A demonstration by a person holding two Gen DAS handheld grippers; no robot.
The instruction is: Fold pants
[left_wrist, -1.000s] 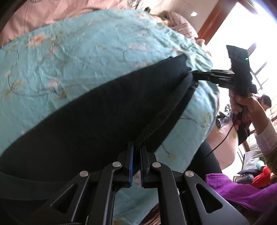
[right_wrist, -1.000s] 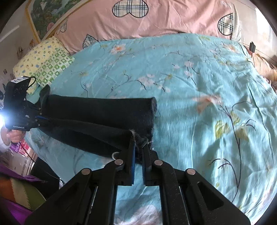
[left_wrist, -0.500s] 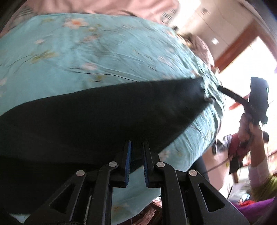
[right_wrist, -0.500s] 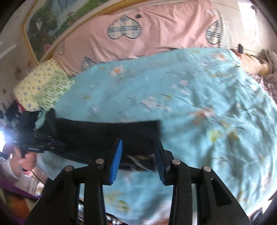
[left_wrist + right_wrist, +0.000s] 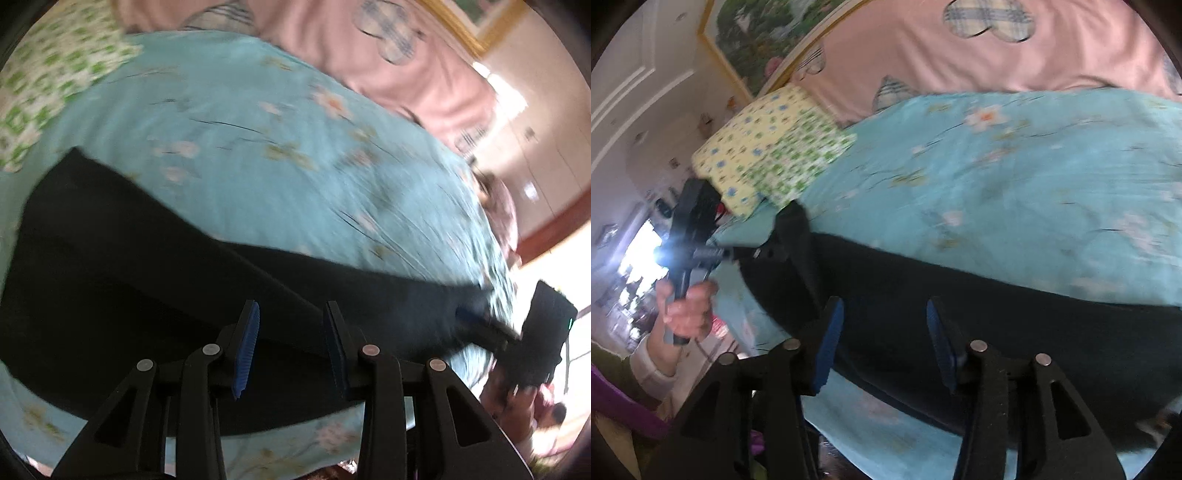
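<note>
Black pants (image 5: 155,280) lie folded lengthwise in a long band on the light blue flowered bedspread (image 5: 258,155), near its front edge. My left gripper (image 5: 291,314) is open and empty just above the pants' near edge. My right gripper (image 5: 884,306) is open and empty over the same pants (image 5: 1015,325). In the left wrist view the right gripper (image 5: 476,321) is at the pants' right end; in the right wrist view the left gripper (image 5: 746,253) is at their left end.
A yellow-green flowered pillow (image 5: 775,147) lies at the bed's far left corner. A pink sheet with plaid hearts (image 5: 997,48) covers the headboard side. A purple cloth (image 5: 624,410) lies off the bed's front edge. Bright windows are on both sides.
Both grippers were shut on the pants' edge a second ago. They have let go and opened, the right first. The pants now lie flat on the bed and both cameras tilted up.
</note>
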